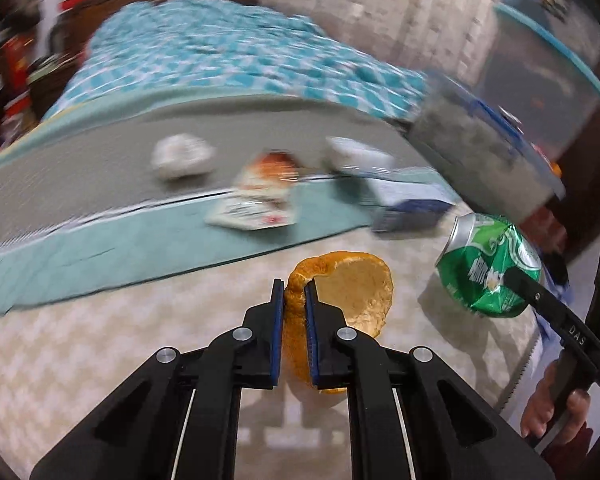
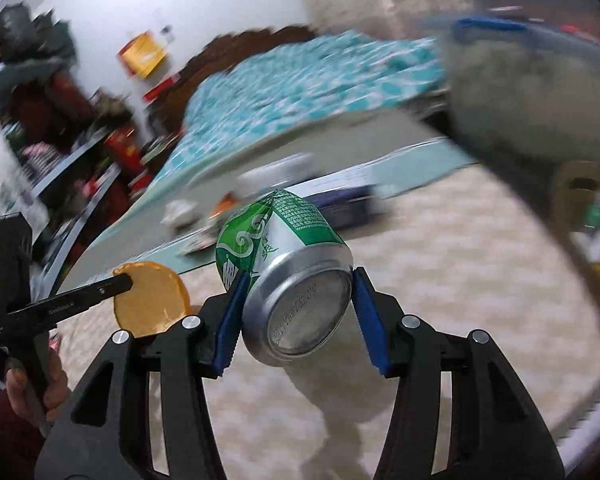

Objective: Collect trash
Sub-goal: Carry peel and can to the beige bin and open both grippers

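Note:
My left gripper (image 1: 294, 286) is shut on an orange peel (image 1: 360, 292), pinching its rim above the beige patterned cloth; it also shows in the right wrist view (image 2: 152, 300). My right gripper (image 2: 298, 280) is shut on a crushed green soda can (image 2: 284, 276), bottom end facing the camera; the can also shows in the left wrist view (image 1: 488, 264) at the right. Both pieces are held in the air. More trash lies blurred on the surface beyond: a crumpled white paper (image 1: 182, 156), a snack wrapper (image 1: 260, 196) and a blue-white carton (image 1: 404, 204).
A grey bin with a blue rim (image 1: 480, 144) stands at the right, large in the right wrist view (image 2: 532, 92). A teal mat (image 1: 100, 248) and a bed with a teal checked cover (image 1: 228, 52) lie behind. Cluttered shelves (image 2: 60, 152) stand at left.

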{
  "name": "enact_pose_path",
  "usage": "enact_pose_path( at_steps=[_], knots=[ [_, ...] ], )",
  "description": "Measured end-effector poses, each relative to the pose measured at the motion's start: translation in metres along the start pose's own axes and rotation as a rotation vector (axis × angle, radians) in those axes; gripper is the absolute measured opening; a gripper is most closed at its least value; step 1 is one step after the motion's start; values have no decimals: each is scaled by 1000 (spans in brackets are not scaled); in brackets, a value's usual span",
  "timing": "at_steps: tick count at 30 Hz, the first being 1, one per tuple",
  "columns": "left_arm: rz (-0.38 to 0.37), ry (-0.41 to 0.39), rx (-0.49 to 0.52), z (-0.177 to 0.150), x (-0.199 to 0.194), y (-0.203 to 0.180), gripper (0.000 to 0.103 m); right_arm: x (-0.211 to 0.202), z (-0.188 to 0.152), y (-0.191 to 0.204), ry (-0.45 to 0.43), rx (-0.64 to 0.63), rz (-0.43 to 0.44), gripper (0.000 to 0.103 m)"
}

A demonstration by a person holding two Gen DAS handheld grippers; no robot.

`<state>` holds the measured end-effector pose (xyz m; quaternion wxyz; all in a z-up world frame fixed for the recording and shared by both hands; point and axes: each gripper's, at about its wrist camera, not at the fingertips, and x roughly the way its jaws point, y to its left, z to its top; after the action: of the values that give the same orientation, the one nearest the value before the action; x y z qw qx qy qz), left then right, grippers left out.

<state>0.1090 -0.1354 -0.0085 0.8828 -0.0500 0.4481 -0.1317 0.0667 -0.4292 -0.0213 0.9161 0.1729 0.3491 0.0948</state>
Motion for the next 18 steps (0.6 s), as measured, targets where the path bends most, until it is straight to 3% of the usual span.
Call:
enact_pose_path(
  at_steps=[11, 18],
  knots=[
    [-131, 65, 239, 53, 71, -179, 9, -71, 10, -141, -167, 152, -223, 54],
    [-199, 119, 345, 76, 119, -285, 9, -88, 20, -220, -214, 260, -341, 54]
  ],
)
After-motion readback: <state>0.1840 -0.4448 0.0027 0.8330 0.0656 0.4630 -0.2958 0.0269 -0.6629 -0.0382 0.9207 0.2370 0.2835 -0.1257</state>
